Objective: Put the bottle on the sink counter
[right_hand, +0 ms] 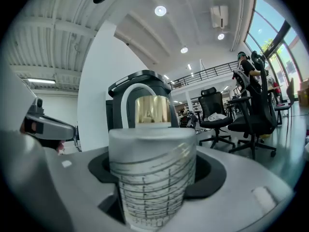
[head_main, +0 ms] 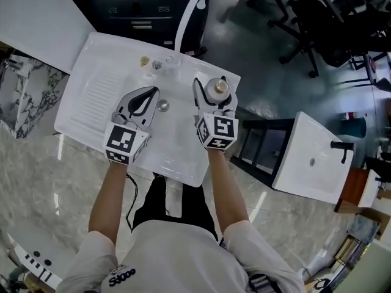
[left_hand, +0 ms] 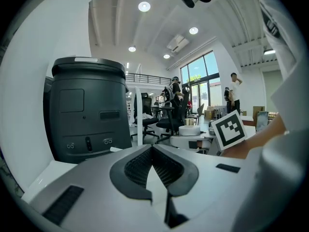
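Note:
A translucent white bottle [head_main: 218,90] with a gold cap sits between the fingers of my right gripper [head_main: 215,95], which is shut on it. It is over the right rim of the white sink unit [head_main: 91,96]; whether it rests on the rim I cannot tell. In the right gripper view the bottle [right_hand: 152,178] fills the space between the jaws of the right gripper [right_hand: 154,175], its gold cap [right_hand: 152,110] on top. My left gripper [head_main: 153,91] hovers over the basin, shut and empty. In the left gripper view the left gripper [left_hand: 153,151] has its dark pads touching.
A white arched faucet [head_main: 186,17] rises at the back of the sink, with small items [head_main: 151,63] by its base and a drain [head_main: 163,105] in the basin. A ribbed drainboard [head_main: 104,93] lies left. A second white basin [head_main: 311,157] stands right, office chairs [head_main: 305,17] beyond.

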Motion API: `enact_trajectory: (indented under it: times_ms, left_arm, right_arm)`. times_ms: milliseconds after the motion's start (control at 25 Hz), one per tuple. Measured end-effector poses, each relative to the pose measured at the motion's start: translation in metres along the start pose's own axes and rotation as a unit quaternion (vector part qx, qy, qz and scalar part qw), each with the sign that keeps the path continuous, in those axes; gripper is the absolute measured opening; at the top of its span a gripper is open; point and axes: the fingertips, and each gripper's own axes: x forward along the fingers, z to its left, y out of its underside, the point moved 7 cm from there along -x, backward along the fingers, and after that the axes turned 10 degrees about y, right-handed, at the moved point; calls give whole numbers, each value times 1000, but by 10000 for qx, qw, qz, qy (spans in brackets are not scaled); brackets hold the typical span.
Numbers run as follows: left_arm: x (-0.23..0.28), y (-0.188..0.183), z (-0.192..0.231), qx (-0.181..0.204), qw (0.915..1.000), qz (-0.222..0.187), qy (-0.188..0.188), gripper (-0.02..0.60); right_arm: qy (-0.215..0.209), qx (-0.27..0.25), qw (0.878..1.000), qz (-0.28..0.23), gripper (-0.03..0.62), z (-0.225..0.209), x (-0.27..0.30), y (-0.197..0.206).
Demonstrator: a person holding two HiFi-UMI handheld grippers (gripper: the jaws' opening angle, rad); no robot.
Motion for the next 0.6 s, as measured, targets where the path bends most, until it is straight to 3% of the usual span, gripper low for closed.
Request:
enact_trajectory:
  times_ms: [200,600]
  left_arm:
    - [3,13,7,-70,9999,78,-5,5]
    - [12,31,19,-230,9996,145,25,5]
  right_arm:
    - [345,-63,9993,93,351,0,17,26]
    - [626,-292,9974,203,351,-11,47,67]
